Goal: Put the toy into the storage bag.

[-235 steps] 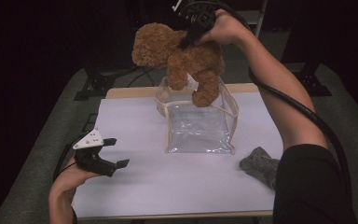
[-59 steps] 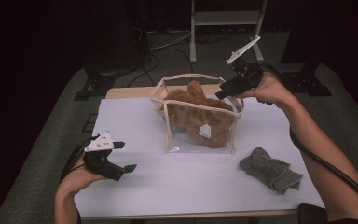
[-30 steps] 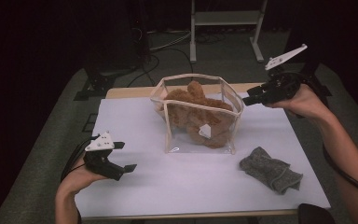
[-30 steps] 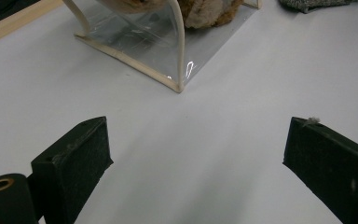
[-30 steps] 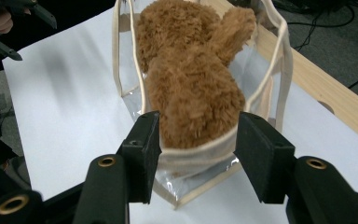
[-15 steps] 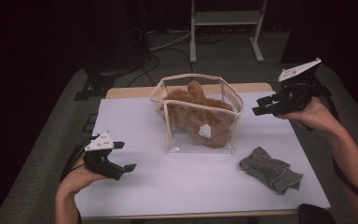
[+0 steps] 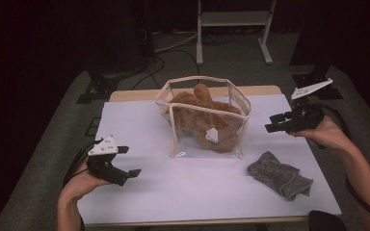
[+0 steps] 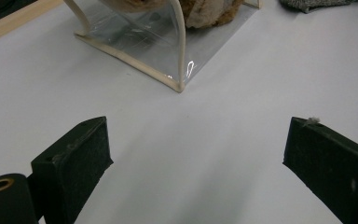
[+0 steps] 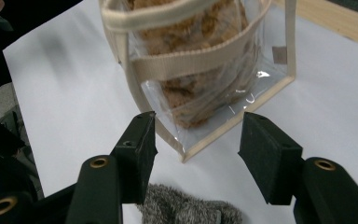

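A brown teddy bear lies inside a clear plastic bag with beige trim in the middle of the white table. The bag and the bear fill the top of the right gripper view. My right gripper hovers open to the right of the bag, above the table, with nothing between its jaws. My left gripper rests open near the table's front left, well apart from the bag. A grey cloth lies at the front right.
The grey cloth sits just below my right gripper's jaws. A pale wooden edge runs behind the white table top. Dark stands and cables occupy the floor beyond.
The bear went from held above the bag to lying inside it. My right gripper let go, then drew away to the right and came lower. The left gripper stayed put.
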